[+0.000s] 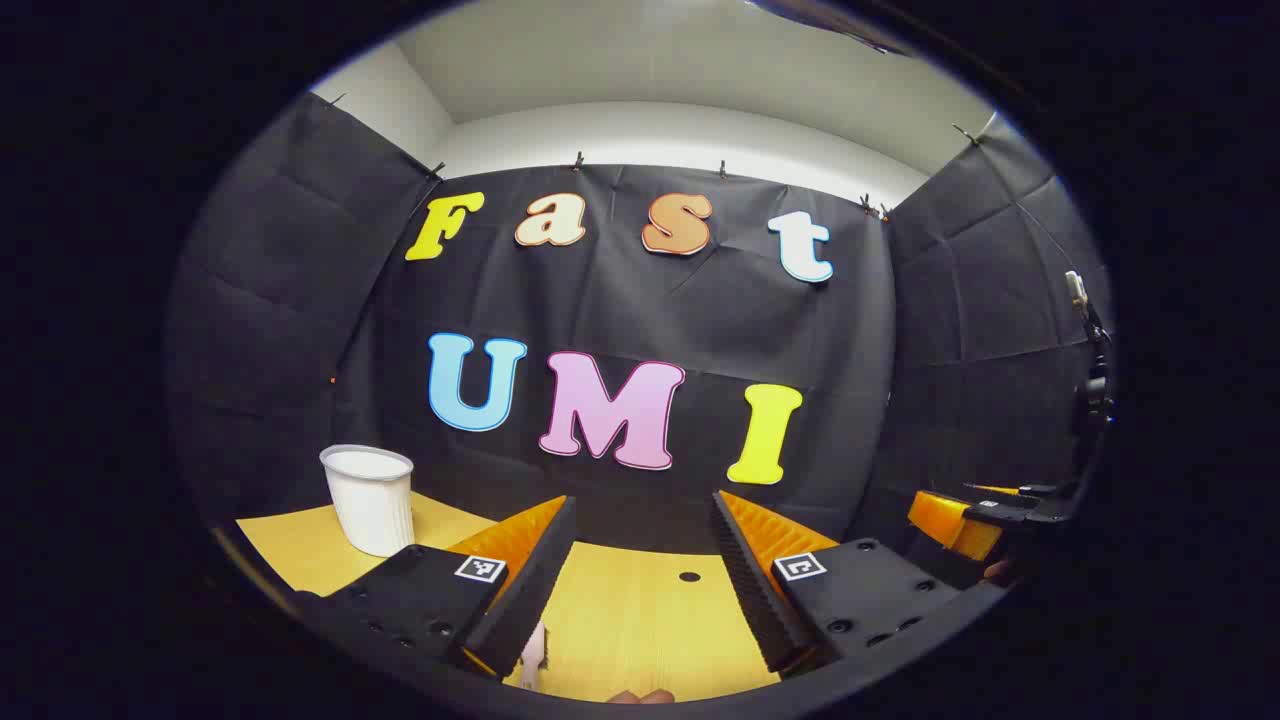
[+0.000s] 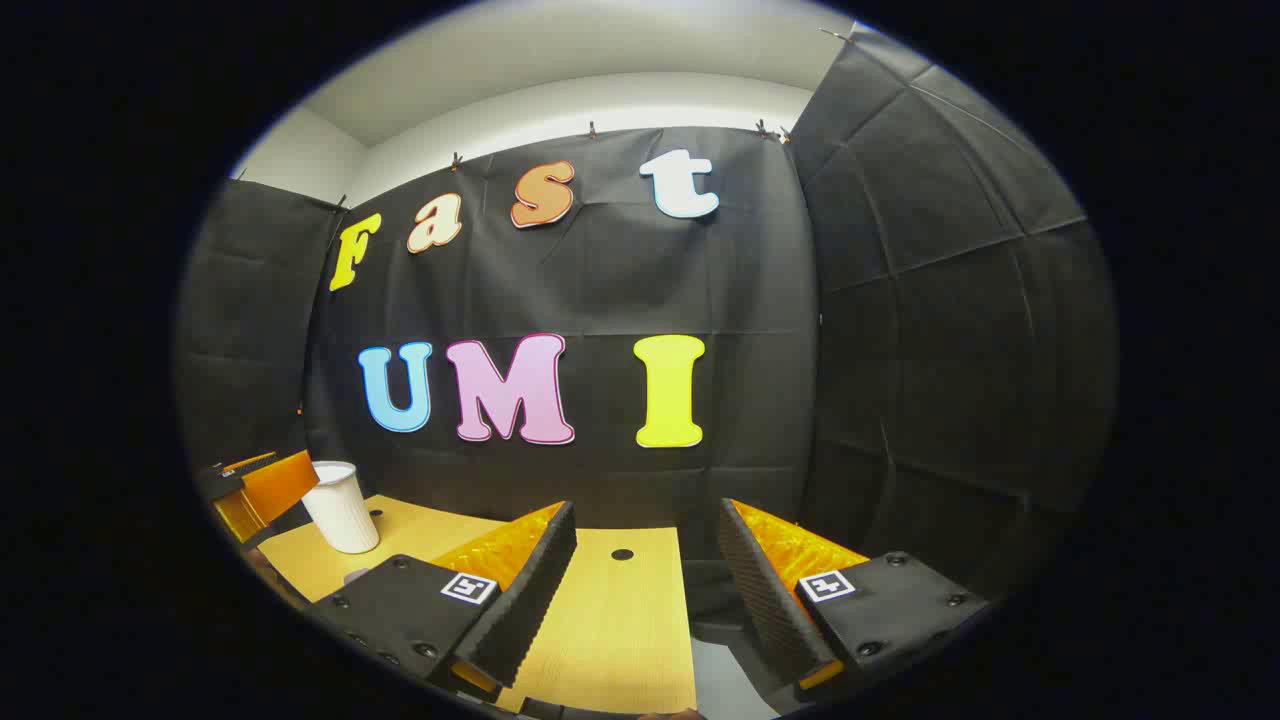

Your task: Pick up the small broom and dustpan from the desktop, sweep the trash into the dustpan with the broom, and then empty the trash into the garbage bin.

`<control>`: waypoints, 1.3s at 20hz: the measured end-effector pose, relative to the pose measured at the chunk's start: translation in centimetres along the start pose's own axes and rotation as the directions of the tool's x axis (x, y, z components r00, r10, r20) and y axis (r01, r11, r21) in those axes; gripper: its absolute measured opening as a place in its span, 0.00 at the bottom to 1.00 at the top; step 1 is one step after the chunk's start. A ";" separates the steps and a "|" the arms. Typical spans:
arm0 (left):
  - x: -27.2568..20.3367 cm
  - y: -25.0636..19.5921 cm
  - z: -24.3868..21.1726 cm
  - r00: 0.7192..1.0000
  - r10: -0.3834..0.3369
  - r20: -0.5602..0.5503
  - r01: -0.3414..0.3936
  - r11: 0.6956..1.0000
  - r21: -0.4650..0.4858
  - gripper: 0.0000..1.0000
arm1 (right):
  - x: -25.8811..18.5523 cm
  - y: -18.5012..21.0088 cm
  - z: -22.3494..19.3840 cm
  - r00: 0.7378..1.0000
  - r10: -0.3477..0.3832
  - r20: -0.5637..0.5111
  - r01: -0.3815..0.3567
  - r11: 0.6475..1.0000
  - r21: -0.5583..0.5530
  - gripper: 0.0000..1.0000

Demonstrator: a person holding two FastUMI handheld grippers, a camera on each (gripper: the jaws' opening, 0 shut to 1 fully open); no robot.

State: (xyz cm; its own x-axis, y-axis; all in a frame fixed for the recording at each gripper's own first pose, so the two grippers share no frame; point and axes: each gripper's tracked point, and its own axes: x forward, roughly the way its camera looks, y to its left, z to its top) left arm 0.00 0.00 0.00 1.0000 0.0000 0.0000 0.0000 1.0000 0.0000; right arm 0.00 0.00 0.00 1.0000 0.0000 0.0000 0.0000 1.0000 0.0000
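A white ribbed garbage bin (image 1: 367, 498) stands upright on the wooden desktop (image 1: 640, 620), to the left of and just beyond my left gripper (image 1: 644, 502). That gripper hovers low over the desk, open, with nothing between its fingers. A small pale object (image 1: 534, 650) peeks out beside its left finger at the bottom edge; I cannot tell what it is. My right gripper (image 2: 647, 508) is also open and holds nothing, above the desk's right part. From there the bin (image 2: 340, 507) sits far left.
The desktop (image 2: 600, 640) has a small round hole (image 2: 622, 553) near the back, and its right edge drops to grey floor (image 2: 725, 685). The right gripper (image 1: 975, 515) shows at the far right of the left gripper view. The left gripper (image 2: 250, 490) sits beside the bin.
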 end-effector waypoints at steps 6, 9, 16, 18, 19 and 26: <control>0.2 0.4 0.6 1.000 -0.002 0.011 0.002 1.000 0.013 0.80 | -0.1 0.8 0.5 1.000 0.005 0.015 -0.004 1.000 -0.027 0.89; 0.1 0.6 0.7 1.000 -0.005 0.012 0.004 1.000 0.027 0.80 | -0.2 1.0 0.6 1.000 0.000 0.018 0.001 0.999 -0.041 0.89; 1.2 -0.4 -0.6 0.996 -0.091 -0.006 0.091 0.996 -0.017 0.80 | -1.7 0.5 0.6 0.998 -0.067 0.012 0.068 0.995 -0.077 0.89; 2.0 -1.1 -0.9 0.991 -0.130 -0.018 0.129 0.991 -0.024 0.80 | -2.2 0.0 0.9 0.995 -0.095 0.017 0.096 0.993 -0.071 0.89; 2.3 -1.4 -0.9 0.989 -0.146 -0.021 0.146 0.989 -0.024 0.80 | -2.4 -0.3 1.0 0.994 -0.109 0.023 0.110 0.991 -0.070 0.89; 2.7 -3.0 0.2 0.980 -0.199 0.000 0.199 0.980 0.000 0.80 | -2.8 -0.7 1.8 0.990 -0.131 0.048 0.133 0.989 -0.062 0.89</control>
State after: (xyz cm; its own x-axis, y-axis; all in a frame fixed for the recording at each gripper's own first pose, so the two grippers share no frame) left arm 2.70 -3.03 0.17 0.9801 -0.1985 0.0004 0.1985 0.9801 0.0001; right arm -2.78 -0.66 1.84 0.9902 -0.1306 0.0485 0.1335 0.9891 -0.0616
